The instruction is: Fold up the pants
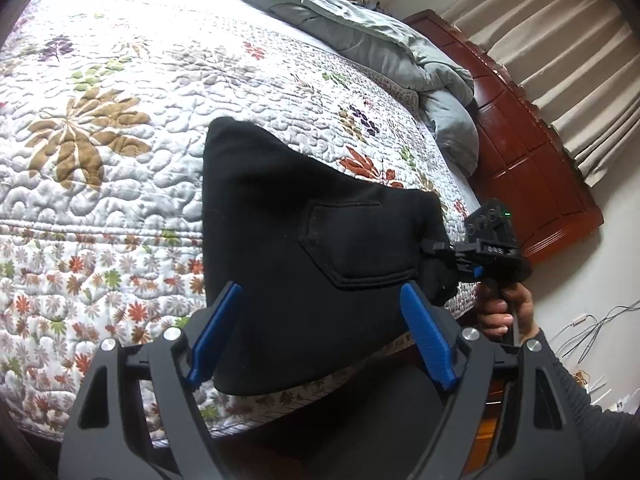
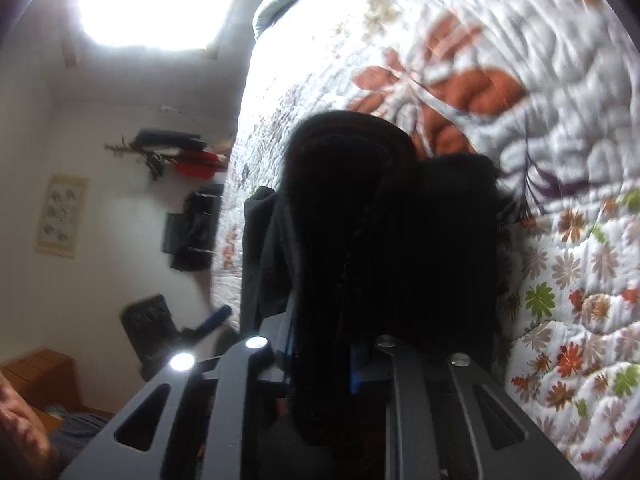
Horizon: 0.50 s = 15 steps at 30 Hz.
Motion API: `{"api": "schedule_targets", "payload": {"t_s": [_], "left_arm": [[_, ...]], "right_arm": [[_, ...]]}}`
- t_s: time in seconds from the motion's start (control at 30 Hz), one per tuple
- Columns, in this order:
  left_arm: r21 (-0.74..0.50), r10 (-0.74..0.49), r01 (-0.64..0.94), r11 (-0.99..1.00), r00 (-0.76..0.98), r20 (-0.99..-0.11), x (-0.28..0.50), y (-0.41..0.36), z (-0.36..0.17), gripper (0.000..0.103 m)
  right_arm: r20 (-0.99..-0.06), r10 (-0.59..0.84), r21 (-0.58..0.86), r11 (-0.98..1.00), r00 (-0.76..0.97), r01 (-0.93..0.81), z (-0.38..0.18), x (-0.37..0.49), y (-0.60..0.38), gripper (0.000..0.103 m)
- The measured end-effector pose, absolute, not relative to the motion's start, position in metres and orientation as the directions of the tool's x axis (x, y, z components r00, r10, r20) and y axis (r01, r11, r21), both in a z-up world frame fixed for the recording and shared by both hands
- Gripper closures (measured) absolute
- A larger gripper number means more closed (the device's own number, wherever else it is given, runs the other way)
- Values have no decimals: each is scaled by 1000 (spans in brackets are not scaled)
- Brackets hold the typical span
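Note:
Black pants (image 1: 304,216) lie folded on the flowered quilt (image 1: 100,120) near the bed's front edge, a back pocket (image 1: 360,240) facing up. My left gripper (image 1: 320,332) hovers over their near edge, open, blue pads (image 1: 216,332) wide apart with cloth below them. At the pants' right edge my right gripper (image 1: 440,248) is shut on a bunched fold, with a hand (image 1: 500,312) on its handle. In the right wrist view the black cloth (image 2: 380,240) fills the space between the jaws of the right gripper (image 2: 320,360) and hides the fingertips.
A crumpled grey duvet (image 1: 360,28) lies at the far side of the bed. A dark red wooden bed board (image 1: 532,160) and beige curtains (image 1: 560,40) stand to the right, with cables (image 1: 592,328) on the floor. A bright window (image 2: 140,0) and wall shelf (image 2: 176,152) show beyond.

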<state>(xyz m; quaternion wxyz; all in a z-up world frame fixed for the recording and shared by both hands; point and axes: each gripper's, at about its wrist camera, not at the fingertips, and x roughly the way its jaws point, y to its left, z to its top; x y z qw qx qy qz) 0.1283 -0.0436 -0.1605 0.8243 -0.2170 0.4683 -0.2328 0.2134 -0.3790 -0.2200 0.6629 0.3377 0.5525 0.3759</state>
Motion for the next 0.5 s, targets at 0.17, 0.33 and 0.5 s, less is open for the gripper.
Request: {"api": "schedule_targets", "payload": {"t_s": [0.17, 0.33, 0.5], "left_arm": [[-566, -584, 197, 801, 471, -661, 129, -43, -150, 22], [-568, -596, 221, 793, 474, -648, 128, -51, -145, 22], [-561, -598, 232, 794, 463, -655, 130, -56, -149, 22]], "right_arm": [[-591, 790, 756, 614, 165, -227, -158, 201, -371, 87], [-629, 754, 729, 657, 190, -193, -165, 192, -386, 87], [-625, 757, 760, 646, 191, -75, -227, 195, -403, 84]]}}
